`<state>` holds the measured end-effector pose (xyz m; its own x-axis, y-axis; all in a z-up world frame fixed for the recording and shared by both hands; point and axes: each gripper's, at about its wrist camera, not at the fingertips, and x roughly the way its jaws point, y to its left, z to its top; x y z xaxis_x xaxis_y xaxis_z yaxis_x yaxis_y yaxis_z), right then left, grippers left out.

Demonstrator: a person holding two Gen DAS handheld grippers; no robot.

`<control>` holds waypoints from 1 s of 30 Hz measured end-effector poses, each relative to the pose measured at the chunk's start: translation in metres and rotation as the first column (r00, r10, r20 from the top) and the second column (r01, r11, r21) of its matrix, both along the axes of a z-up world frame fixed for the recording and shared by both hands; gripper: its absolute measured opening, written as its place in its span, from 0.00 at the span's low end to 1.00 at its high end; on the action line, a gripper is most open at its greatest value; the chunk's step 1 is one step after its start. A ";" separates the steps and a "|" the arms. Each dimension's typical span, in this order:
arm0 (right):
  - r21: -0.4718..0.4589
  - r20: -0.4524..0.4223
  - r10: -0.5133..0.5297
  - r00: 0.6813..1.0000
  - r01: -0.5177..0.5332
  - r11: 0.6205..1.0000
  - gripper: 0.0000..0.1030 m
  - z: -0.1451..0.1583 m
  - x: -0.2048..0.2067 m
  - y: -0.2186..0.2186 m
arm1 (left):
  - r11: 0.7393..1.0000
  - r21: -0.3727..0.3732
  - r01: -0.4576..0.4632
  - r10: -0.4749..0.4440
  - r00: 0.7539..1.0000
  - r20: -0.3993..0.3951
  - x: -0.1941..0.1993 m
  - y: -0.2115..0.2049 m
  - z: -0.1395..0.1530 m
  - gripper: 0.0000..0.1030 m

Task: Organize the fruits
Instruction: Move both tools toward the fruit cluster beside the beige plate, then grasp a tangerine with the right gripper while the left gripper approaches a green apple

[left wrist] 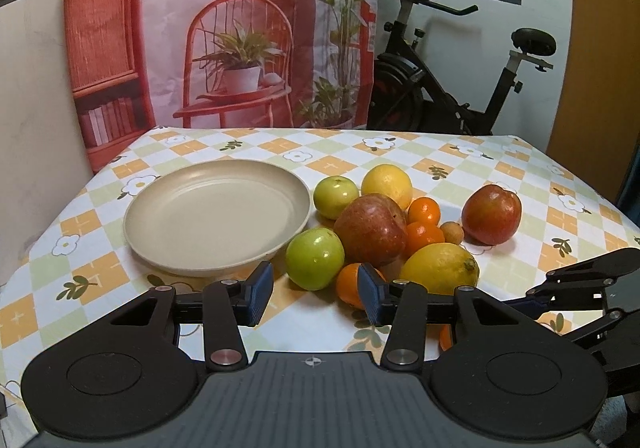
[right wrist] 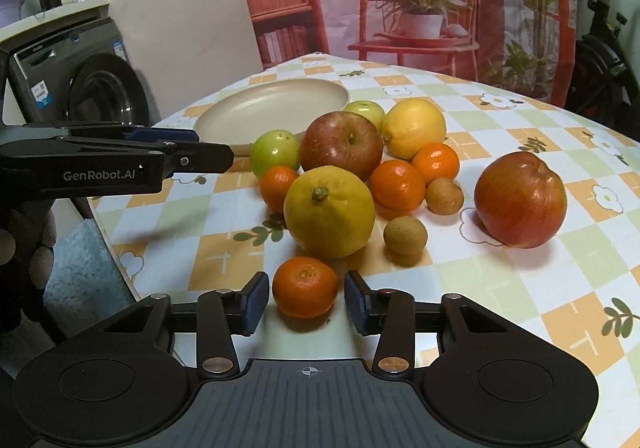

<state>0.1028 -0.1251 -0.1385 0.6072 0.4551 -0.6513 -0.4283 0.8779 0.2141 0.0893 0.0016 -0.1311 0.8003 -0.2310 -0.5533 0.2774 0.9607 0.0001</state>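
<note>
two red apples [right wrist: 341, 144], two lemons [right wrist: 329, 211], four tangerines [right wrist: 305, 286], one plate [right wrist: 276, 103]

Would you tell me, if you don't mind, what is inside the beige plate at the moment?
Nothing: the beige plate shows only its bare inner surface in the left wrist view. In the right wrist view the left gripper and a green fruit cover part of its near rim.

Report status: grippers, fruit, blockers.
Right gripper jaws flank the nearest mandarin, gaps visible, not clamped. Left gripper open, holding nothing. Plate bare, all fruit on the tablecloth. Path to plate clear.
</note>
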 end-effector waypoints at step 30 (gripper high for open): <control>0.041 0.034 -0.074 0.997 0.072 0.997 0.31 0.002 -0.008 -0.028 | 0.960 -0.258 -0.108 0.028 0.954 -0.297 0.058 -0.004 -0.021 0.35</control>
